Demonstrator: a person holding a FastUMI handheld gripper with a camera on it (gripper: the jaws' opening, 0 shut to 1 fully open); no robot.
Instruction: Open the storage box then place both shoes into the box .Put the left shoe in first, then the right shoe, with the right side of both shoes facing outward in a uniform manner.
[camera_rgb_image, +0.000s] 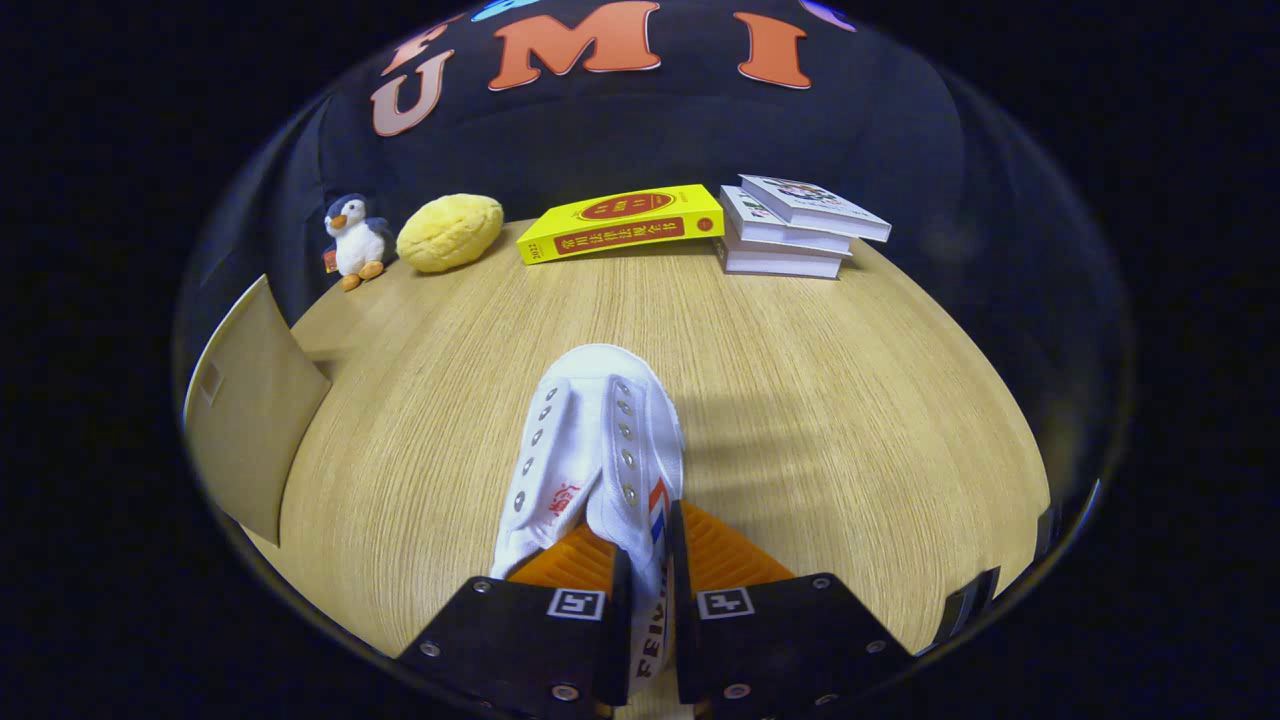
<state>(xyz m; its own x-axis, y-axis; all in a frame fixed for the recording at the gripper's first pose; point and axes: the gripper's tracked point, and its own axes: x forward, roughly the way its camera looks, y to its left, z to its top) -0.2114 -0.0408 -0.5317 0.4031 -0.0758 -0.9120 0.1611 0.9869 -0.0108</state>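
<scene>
Gripper clenched on one side wall of the white shoe above the table; the narrow canvas pinch risks the toe sagging or slipping free.

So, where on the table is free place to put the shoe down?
The gripper is shut on the white shoe. Bare wood lies ahead of the shoe up to the yellow book, and to its right. The far edge is crowded: penguin toy, yellow cushion, stacked books. The beige panel borders the left.
</scene>
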